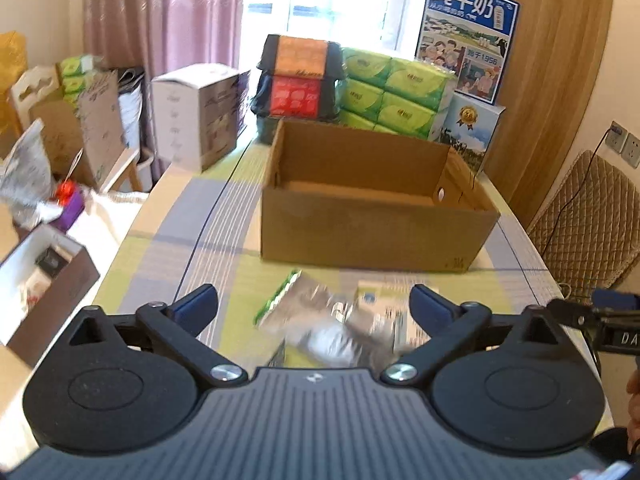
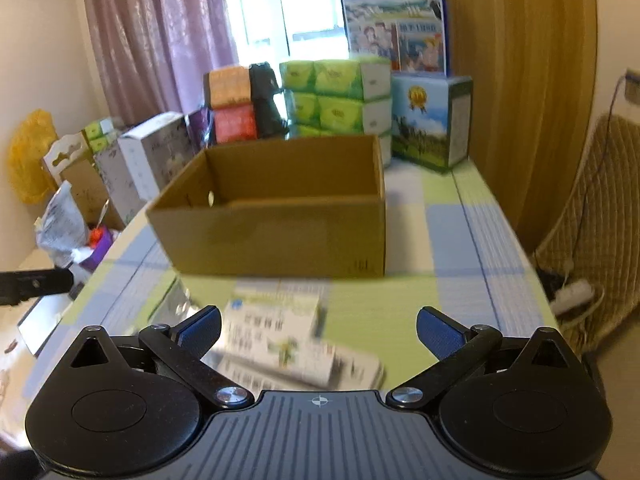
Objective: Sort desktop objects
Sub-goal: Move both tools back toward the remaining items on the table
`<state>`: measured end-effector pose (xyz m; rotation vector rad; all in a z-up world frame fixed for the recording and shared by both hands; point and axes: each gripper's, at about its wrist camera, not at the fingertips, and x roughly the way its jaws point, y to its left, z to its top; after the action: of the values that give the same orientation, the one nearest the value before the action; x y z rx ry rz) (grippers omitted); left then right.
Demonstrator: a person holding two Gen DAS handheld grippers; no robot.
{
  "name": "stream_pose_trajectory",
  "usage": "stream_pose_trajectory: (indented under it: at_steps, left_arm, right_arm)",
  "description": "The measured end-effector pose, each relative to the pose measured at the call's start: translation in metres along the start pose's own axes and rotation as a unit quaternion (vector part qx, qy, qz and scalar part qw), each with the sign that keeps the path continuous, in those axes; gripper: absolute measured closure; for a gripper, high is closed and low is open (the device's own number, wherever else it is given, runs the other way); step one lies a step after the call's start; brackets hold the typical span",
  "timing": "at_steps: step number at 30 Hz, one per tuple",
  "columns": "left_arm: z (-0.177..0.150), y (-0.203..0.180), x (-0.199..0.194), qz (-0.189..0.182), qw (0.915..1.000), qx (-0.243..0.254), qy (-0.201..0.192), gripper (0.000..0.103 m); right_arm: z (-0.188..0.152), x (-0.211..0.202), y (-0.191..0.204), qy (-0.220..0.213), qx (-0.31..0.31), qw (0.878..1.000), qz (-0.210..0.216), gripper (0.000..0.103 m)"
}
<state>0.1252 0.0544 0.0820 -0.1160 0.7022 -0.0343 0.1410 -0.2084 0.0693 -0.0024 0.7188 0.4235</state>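
Note:
An open brown cardboard box [image 1: 372, 236] [image 2: 280, 236] stands in the middle of the checked tablecloth, and what I see of its inside is bare. In front of it lies a blurred pile: a silver foil packet with a green edge [image 1: 312, 320] and white medicine boxes [image 1: 384, 312] [image 2: 288, 344]. My left gripper [image 1: 314, 308] hovers open just short of the foil packet, nothing between its blue pads. My right gripper [image 2: 318, 330] is open above the white boxes, also holding nothing. Part of the right gripper [image 1: 600, 320] shows at the left view's right edge.
Behind the box stand green tissue packs [image 1: 396, 92], orange and red packs [image 1: 300, 76], a blue milk carton [image 1: 468, 36] and a smaller blue-green box [image 2: 432, 120]. A white box [image 1: 196, 112] sits at the far left corner. A quilted chair [image 1: 588, 220] is right of the table.

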Motion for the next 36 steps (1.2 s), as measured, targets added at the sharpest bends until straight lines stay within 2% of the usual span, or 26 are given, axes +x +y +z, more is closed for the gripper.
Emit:
stream_pose_trajectory:
  at_steps: [7,14,21,28,32,36]
  left_arm:
    - [-0.043,0.013,-0.027,0.017,0.9997,-0.002,0.020,0.002]
    - [-0.067,0.014,-0.039,0.019,0.9989,0.029,0.032,0.002]
    - [-0.077,0.017,-0.041,0.012,0.9981,0.046,0.039,0.002]
    - [-0.078,0.026,-0.037,0.006,0.9959,0.078,0.045,0.003]
    - [-0.077,0.031,-0.030,-0.003,0.9937,0.099,0.052,0.003]
    - [-0.077,0.037,-0.017,-0.003,0.9916,0.111,0.066,0.003]
  right_arm:
    - [-0.042,-0.023,-0.001,0.021,-0.013,1.000,0.000,0.002]
    - [-0.069,-0.040,-0.001,0.032,-0.033,0.999,0.000,0.002]
    - [-0.082,-0.043,0.002,0.039,-0.055,0.998,0.007,0.002]
    - [-0.085,-0.036,0.014,0.041,-0.101,0.993,0.036,0.002]
    - [-0.083,-0.026,0.021,0.046,-0.135,0.988,0.062,0.002]
    - [-0.083,-0.013,0.030,0.054,-0.187,0.977,0.088,0.002]
